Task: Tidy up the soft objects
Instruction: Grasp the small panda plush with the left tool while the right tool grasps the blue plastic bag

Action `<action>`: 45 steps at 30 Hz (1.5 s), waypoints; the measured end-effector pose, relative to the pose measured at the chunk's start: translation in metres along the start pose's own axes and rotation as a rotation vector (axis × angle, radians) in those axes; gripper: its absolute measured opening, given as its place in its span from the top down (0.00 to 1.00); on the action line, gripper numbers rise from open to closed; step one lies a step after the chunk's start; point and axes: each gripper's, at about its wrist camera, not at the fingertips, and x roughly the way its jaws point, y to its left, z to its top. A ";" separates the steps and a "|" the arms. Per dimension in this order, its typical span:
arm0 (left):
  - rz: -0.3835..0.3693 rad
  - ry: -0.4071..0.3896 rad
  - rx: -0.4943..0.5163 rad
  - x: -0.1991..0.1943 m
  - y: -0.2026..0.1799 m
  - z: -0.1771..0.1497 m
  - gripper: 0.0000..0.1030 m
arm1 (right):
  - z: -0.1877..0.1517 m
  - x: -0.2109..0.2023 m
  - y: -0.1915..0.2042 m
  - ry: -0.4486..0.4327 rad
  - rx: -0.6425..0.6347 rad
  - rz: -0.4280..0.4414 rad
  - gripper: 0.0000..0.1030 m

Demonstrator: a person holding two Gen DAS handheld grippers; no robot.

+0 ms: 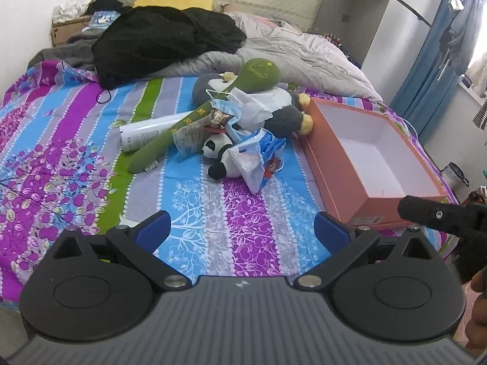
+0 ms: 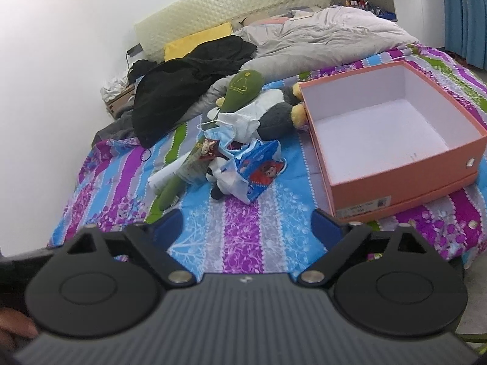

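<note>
Left tool [image 1: 242,228] wide, empty; right tool [image 2: 248,226] wide, empty. Soft-toy pile [image 1: 231,127] on bed [image 1: 61,152], ahead of both, left of empty orange box [image 2: 395,164]. Green plush [image 1: 194,112] long axis diagonal; neither tool clearly nearer.

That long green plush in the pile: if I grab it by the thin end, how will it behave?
The long green plush looks soft, so it will probably sag, with the bulbous head drooping. Face masks and a tagged trinket lie across it, so lifting would likely drag or spill them. It partly overlies the white tube, which may roll once freed.
</note>
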 end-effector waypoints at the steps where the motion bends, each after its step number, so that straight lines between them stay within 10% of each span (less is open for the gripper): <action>1: -0.006 0.003 -0.005 0.006 0.003 0.002 0.06 | 0.003 0.005 0.001 0.004 0.001 0.000 0.22; 31: -0.018 0.180 0.065 0.278 0.070 0.038 0.32 | 0.070 0.276 -0.008 0.219 0.198 0.080 0.25; 45: -0.168 0.206 0.051 0.310 0.077 0.048 0.71 | 0.065 0.306 -0.024 0.301 0.258 0.035 0.77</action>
